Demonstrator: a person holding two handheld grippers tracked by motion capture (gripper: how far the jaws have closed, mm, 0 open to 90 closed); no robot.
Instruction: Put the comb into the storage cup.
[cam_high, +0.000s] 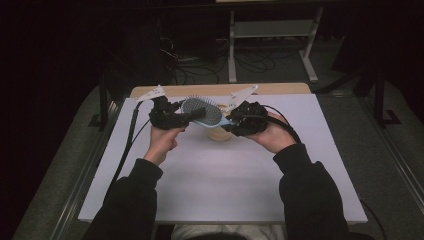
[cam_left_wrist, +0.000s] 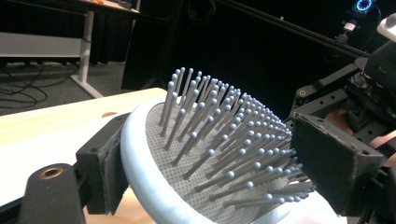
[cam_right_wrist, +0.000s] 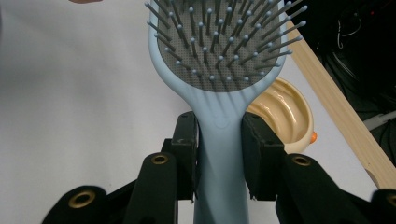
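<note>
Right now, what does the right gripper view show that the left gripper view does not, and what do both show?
Right gripper view: the right tool shut on the handle of the light blue hairbrush, and a beige bowl on the white table beneath.

Left gripper view: the left tool with its pads on either side of the brush head, one pad at its rim.

Both: the brush's grey bristled pad and the table's wooden edge.

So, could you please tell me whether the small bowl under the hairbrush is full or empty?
Empty, as far as shows: the right gripper view shows the yellow bowl's bare glossy inside, though the hairbrush covers part of it.
</note>
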